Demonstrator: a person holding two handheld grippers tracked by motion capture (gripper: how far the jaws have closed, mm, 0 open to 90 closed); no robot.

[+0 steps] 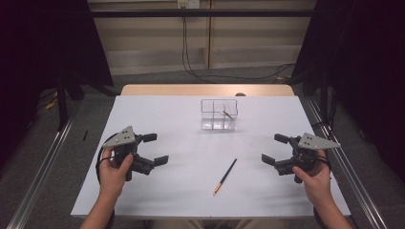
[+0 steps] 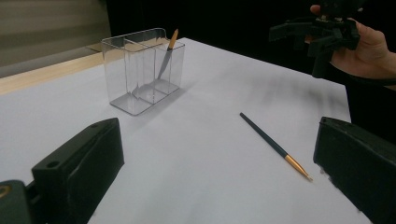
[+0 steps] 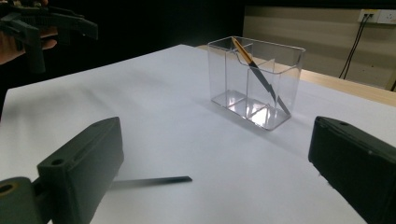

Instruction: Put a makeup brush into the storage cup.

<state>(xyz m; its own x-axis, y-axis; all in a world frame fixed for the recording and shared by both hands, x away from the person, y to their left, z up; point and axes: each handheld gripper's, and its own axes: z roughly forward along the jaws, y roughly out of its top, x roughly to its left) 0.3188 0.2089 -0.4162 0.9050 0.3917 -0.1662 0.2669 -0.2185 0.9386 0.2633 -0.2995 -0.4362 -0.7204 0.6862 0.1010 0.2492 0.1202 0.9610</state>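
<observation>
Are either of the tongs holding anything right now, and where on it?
Nothing is held. The left tongs and right tongs are both open above the table; the loose brush lies between them, untouched.

Right gripper [image 3: 212, 175]: two black jaws rise from bottom edge, spread wide, nothing between. Clear divided organizer [image 3: 256, 81] stands on white table [image 3: 154, 93], ahead between jaws. Gold-ended brush [image 3: 256, 72] leans tilted inside it, gold end up at rim. Dark brush handle [image 3: 154, 180] lies flat beside left jaw, partly hidden. Left gripper [image 3: 44, 25] held by hand [image 3: 18, 46], top left, jaws apart. Wall socket [image 3: 378, 16] with cables top right.
</observation>
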